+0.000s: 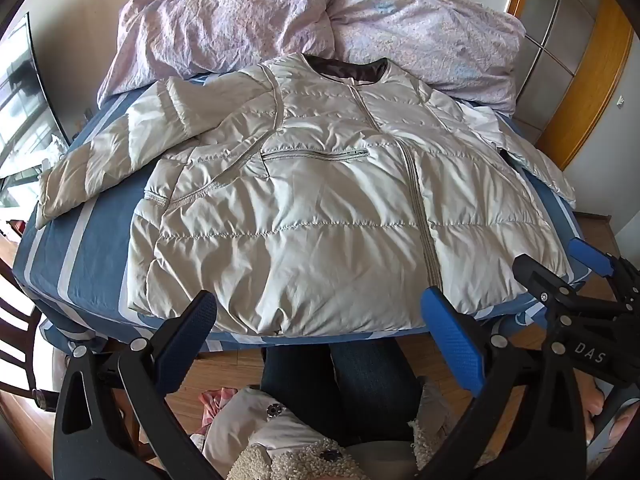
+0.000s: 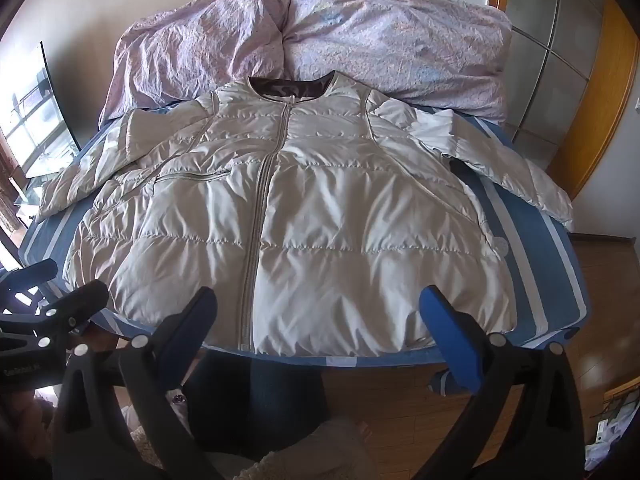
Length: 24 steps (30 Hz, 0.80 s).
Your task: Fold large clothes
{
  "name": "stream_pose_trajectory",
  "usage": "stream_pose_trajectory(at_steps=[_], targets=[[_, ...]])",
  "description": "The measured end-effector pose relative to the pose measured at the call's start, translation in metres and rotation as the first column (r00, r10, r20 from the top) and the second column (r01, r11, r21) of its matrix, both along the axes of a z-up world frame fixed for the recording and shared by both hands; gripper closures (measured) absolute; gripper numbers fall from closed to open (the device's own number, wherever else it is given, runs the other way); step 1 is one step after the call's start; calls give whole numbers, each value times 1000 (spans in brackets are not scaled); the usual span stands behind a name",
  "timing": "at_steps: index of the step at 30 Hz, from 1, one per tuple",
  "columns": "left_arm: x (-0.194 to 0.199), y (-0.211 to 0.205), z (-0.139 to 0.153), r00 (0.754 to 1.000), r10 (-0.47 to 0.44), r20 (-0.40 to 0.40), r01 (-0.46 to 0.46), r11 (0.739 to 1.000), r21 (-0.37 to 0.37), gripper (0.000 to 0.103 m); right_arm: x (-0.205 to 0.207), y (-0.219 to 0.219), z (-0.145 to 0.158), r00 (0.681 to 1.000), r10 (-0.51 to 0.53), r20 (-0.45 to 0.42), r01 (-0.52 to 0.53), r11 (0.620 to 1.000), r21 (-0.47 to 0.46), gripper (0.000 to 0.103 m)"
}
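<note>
A large pale beige quilted jacket (image 1: pixel 320 208) lies flat, front up and zipped, on a blue striped bed (image 1: pixel 92 240); it also shows in the right wrist view (image 2: pixel 304 232). Its left sleeve (image 1: pixel 100 160) is spread toward the bed's left edge, its right sleeve (image 2: pixel 520 176) toward the right edge. My left gripper (image 1: pixel 320 312) is open and empty, above the jacket's hem near the bed's front edge. My right gripper (image 2: pixel 316 308) is open and empty, over the hem on the jacket's right half; it also shows in the left wrist view (image 1: pixel 556 264).
A crumpled lilac duvet (image 2: pixel 320 40) is heaped at the head of the bed behind the jacket. A wooden wardrobe (image 2: pixel 592 80) stands at the right. A window (image 1: pixel 20 100) is at the left. The person's legs (image 1: pixel 340 384) and wooden floor (image 2: pixel 400 400) are below the front edge.
</note>
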State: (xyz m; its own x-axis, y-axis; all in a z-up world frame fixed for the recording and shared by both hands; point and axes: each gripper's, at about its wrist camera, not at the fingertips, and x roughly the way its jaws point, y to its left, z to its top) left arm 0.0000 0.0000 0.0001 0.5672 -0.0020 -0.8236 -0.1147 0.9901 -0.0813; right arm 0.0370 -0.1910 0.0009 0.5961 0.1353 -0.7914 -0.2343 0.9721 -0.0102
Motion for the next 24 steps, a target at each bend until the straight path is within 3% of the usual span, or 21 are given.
stream_pose_trajectory(at_steps=[24], targets=[[0,0,0,1000,0,-2,0,1000,-3,1,1,-2,0,1000,-1,1,1,1000,1,2]])
